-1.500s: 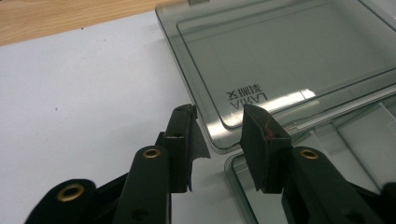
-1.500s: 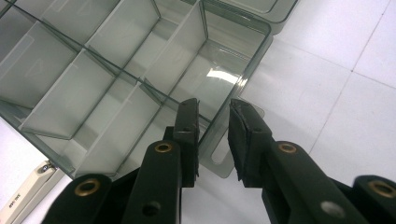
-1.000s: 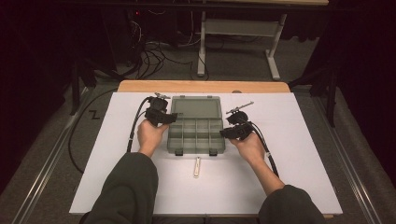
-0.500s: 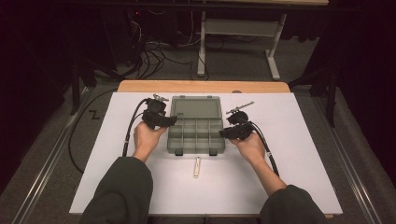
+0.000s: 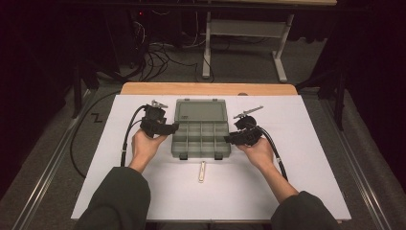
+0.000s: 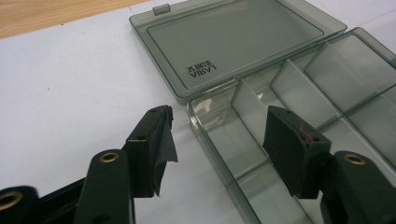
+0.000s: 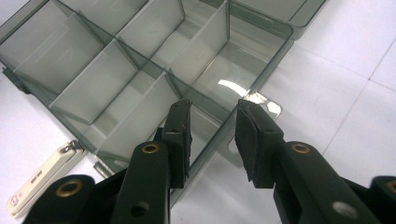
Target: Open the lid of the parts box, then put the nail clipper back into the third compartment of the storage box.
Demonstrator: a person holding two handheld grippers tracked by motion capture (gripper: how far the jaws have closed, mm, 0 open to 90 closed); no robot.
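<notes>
On the white mat (image 5: 306, 158) in front of me lies an open compartment box (image 5: 201, 136) of smoky clear plastic, its lid (image 5: 200, 110) folded back flat on the far side.

At the left, my left gripper (image 5: 172, 128) sits at the box's left edge. Its jaws have just been opening and now stand wide apart, one outside the box's left wall (image 6: 219, 154), the other over the nearest compartment. The wall runs between them, but neither pad presses on it. From the left gripper view the lid (image 6: 233, 42) lies flat on the mat beyond, with small lettering (image 6: 201, 71) on it.

In the middle, the box's dividers (image 7: 140, 60) split it into bare compartments. Just near of the box, on the mat, lies a small pale nail clipper (image 5: 202, 171), apart from both grippers; the right gripper view catches it (image 7: 37, 179) beside the box's near corner.

At the right, my right gripper (image 5: 229, 139) meets the box's right edge. Its jaws have also just been opening and straddle the right wall (image 7: 261, 79) with a gap on each side, gripping nothing. Its cable (image 5: 275, 153) trails back along my right forearm.
</notes>
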